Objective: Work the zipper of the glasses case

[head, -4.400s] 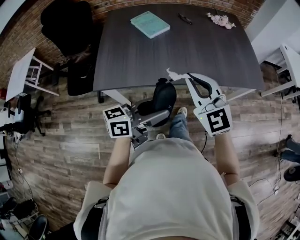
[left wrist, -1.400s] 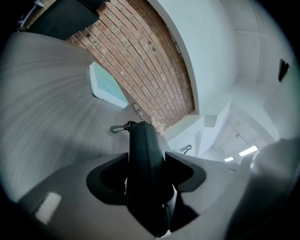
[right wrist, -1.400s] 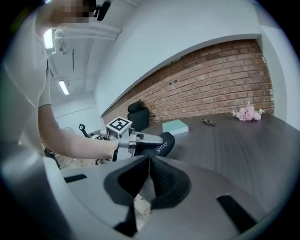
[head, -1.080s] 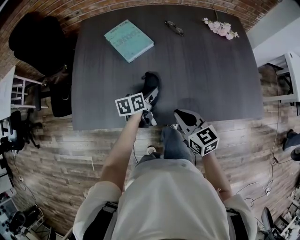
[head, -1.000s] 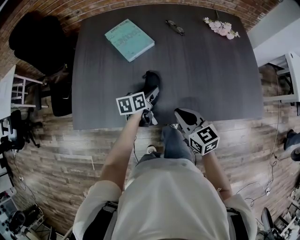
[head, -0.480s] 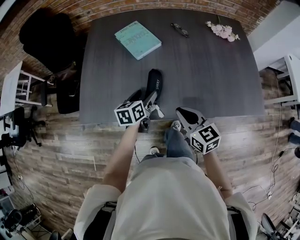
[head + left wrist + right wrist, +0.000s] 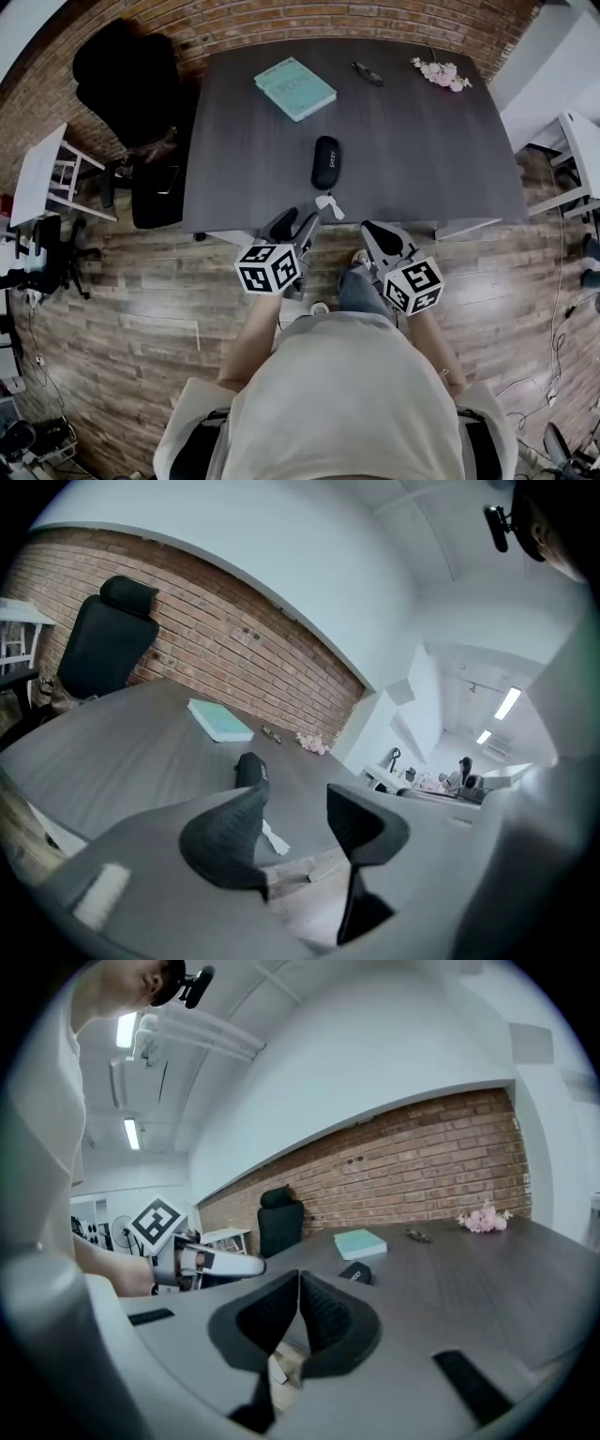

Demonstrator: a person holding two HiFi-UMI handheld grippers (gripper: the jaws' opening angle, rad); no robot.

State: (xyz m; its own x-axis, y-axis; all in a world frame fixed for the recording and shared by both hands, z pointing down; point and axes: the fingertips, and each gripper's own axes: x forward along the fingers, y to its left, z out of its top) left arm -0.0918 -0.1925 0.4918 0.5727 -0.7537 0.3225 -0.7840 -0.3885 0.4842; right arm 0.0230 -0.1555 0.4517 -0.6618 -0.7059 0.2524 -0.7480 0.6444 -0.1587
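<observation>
So, table point(image 7: 450, 159): dark wood top, brick wall beyond its far edge, plank floor point(image 7: 112, 309) beyond the near edge.
Glasses case point(image 7: 325, 161): black, lying flat at about mid-table, a little nearer the near edge, long axis running near to far. Nothing touches it. Zipper state not readable.
White scrap point(image 7: 328, 203): between the case and the near edge, just short of the edge.
Far edge: teal book point(image 7: 294, 88) left of centre, glasses point(image 7: 367, 72) at centre, pink flowers point(image 7: 441, 71) toward the far-right corner.
Open room: bare top from the case to the right edge and to the left edge; a bare band also lies between the case and the book.
Left gripper point(image 7: 295, 803): at the near edge, near-left of the case and apart from it. Tongs moderately wide with nothing between them; they have just been closing.
Right gripper point(image 7: 298, 1279): just off the near edge, right of the scrap, well apart from the case. Tongs pressed together, holding nothing.
Surroundings: black chair point(image 7: 131, 70) off the far-left corner.
</observation>
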